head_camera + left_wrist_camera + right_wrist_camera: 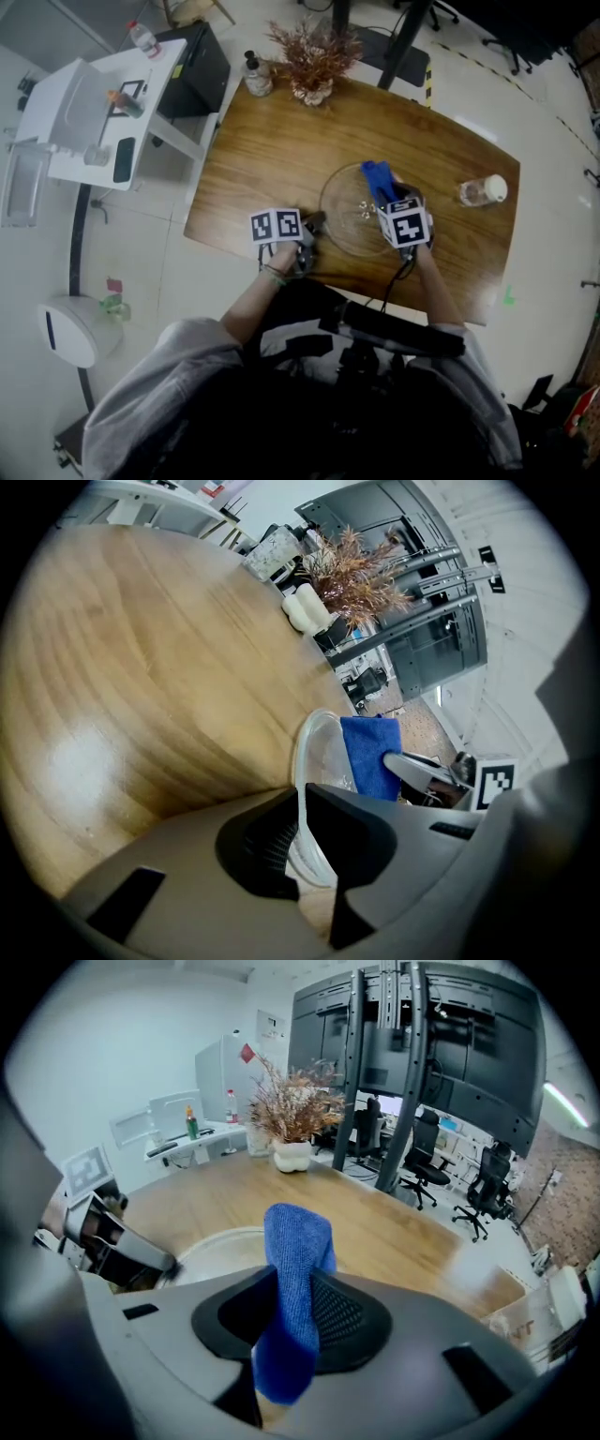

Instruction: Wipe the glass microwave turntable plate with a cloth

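The wooden bench [253, 159] carries the round glass turntable plate [349, 202] near its front edge, just ahead of the person. Being round, the plate offers no long axis. Its near-left rim is clamped between the fingers [352, 827] of the left gripper [317, 228], which are closed down to the thickness of the glass. Whether that edge is raised off the wood cannot be told.

The blue cloth [379, 178] is pinched between the fingers [342, 1321] of the right gripper [388, 201], with its length running out along them and its free end standing ahead of the tips. It is held over the plate's right side. From these fingers the bare glass lies to the left and slightly ahead, so the wipe is judged to fall to the right hand, with the left steadying.

A few small pale bits [364, 208] lie at the plate's centre. A capped clear bottle [482, 191] sits well to the right; its contents cannot be made out.
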Demonstrator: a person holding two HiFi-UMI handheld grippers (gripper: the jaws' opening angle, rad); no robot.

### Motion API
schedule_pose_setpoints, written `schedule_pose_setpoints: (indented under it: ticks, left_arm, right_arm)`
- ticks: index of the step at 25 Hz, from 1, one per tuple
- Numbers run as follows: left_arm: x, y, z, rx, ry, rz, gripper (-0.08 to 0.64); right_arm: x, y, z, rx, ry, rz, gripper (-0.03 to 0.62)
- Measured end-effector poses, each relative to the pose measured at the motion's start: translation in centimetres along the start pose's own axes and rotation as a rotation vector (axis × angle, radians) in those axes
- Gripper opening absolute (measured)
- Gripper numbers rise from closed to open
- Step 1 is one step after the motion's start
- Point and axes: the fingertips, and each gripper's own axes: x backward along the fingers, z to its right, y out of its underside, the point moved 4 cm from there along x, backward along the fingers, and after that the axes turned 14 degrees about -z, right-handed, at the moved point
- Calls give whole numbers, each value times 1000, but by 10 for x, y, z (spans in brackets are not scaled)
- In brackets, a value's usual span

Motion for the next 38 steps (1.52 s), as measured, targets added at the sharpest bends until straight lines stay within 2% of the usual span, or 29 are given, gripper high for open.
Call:
schedule_pose_setpoints:
  ticks: [5,7,11,14,24,31,35,38]
  left_arm:
    - [-1,1,0,1,-3,2,20]
    - [-1,1,0,3,-5,1,20]
    - [-1,1,1,0,-11,3,20]
    - [0,0,0,-4,-14,9,20]
    - [0,1,1,-10,2,10,20]
    - [0,1,2,-18,8,20,20]
    - [0,3,1,10,21,27,20]
    - [-1,3,1,19,14,28,20]
  right_arm:
    - [9,7,-86,-23,-205,46,120]
    - [2,15,-108,-9,-247,29,120]
    - [-7,21,-107,37,-209,23,121]
    - [-11,22,-87,6,-197,16,121]
    - [-11,49,5,-90,-64,-37,121]
    - [-9,62,53,-149,13,-65,121]
    - [-9,61,51,-182,-9,-73,121]
    - [-1,52,24,-170,-45,-34,120]
